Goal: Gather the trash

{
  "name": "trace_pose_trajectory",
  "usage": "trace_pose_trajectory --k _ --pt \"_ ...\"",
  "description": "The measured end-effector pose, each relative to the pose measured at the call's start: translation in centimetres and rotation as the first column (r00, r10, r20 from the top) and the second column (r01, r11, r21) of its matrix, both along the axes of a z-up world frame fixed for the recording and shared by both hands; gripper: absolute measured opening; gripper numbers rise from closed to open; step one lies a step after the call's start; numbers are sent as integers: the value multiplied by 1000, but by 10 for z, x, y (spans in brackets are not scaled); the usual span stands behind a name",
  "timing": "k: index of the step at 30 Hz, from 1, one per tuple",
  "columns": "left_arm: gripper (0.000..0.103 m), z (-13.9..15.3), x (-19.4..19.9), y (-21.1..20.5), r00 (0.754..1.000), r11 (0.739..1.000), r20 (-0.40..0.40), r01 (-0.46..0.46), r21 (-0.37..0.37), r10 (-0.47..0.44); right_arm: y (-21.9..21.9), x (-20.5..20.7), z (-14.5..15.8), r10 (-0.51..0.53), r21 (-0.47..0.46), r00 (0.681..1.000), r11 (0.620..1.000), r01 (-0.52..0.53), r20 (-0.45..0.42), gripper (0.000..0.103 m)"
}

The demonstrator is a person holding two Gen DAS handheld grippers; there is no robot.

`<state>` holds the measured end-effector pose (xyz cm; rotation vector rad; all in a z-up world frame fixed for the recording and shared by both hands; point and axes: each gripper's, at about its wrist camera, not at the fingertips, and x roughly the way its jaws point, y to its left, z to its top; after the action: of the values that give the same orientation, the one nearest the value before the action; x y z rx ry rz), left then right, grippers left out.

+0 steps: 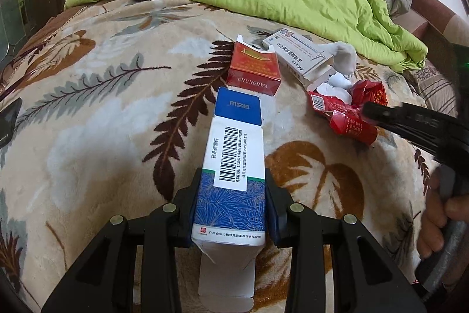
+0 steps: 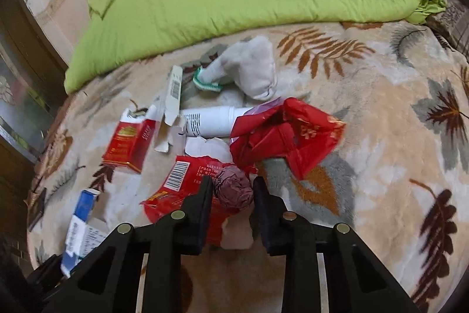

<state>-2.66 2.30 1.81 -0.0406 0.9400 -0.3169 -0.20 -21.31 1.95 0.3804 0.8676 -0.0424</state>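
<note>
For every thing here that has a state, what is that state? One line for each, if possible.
blue and white box: clamped by the left gripper, end flaps open
right gripper: fingers around a crumpled purple ball
red cigarette pack: lid open
white carton: end torn open
red wrapper: flattened, empty-looking

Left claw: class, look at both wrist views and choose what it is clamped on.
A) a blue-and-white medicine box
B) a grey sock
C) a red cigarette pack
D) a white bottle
A: in the left wrist view the left claw has both pads pressed on the sides of the blue-and-white medicine box, whose barcode label faces up.
</note>
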Motion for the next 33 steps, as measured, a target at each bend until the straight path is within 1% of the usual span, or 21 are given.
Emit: trace_pose_trajectory --k 4,5,7,9,11,13,16,18,20,23,25,27,29,31,33 --pt "35 -1 1 2 1000 1000 -4 -3 -19 3 1 -27 18 -14 -28 997 999 16 70 30" --pt "35 -1 0 2 1000 1000 -1 -1 -13 1 3 -37 25 -13 -38 995 999 17 98 30" --pt "35 -1 -2 -3 1000 1000 14 8 22 -9 10 -49 36 -1 -62 991 998 9 136 30" --pt "38 -2 -3 -5 1000 999 22 12 34 -13 20 -63 45 18 -78 986 997 -6 165 30" --pt "51 -2 -3 -8 999 999 24 32 32 -33 31 -76 48 45 -75 983 997 -33 177 31" --pt "56 -2 -4 -13 998 997 31 53 48 -54 45 -88 46 76 -80 982 995 -63 174 31" --pt "56 -2 -8 -18 997 994 58 53 92 -58 58 -99 43 111 -93 980 991 -97 168 31" --pt "51 0 -11 -18 996 993 74 42 106 -50 59 -103 43 111 -117 978 989 -92 174 31" --pt "34 2 -12 -15 995 993 86 37 110 -47 54 -102 42 97 -113 980 991 -78 174 31" --pt "33 6 -13 -11 994 996 96 35 78 -43 45 -99 40 70 -101 984 993 -53 166 31" --pt "33 13 -16 -9 990 998 132 34 57 -42 44 -98 41 63 -109 983 993 -45 171 31" --pt "33 24 -23 -10 979 998 198 29 63 -41 46 -98 42 69 -118 982 992 -49 177 31" --pt "33 32 -30 -13 968 998 248 24 59 -38 50 -98 43 83 -131 979 990 -59 184 31" --pt "33 42 -36 -13 952 998 305 19 52 -34 54 -99 46 100 -156 973 985 -68 207 31" --pt "33 47 -39 -14 942 998 335 15 60 -34 59 -100 49 115 -184 967 980 -73 228 31"
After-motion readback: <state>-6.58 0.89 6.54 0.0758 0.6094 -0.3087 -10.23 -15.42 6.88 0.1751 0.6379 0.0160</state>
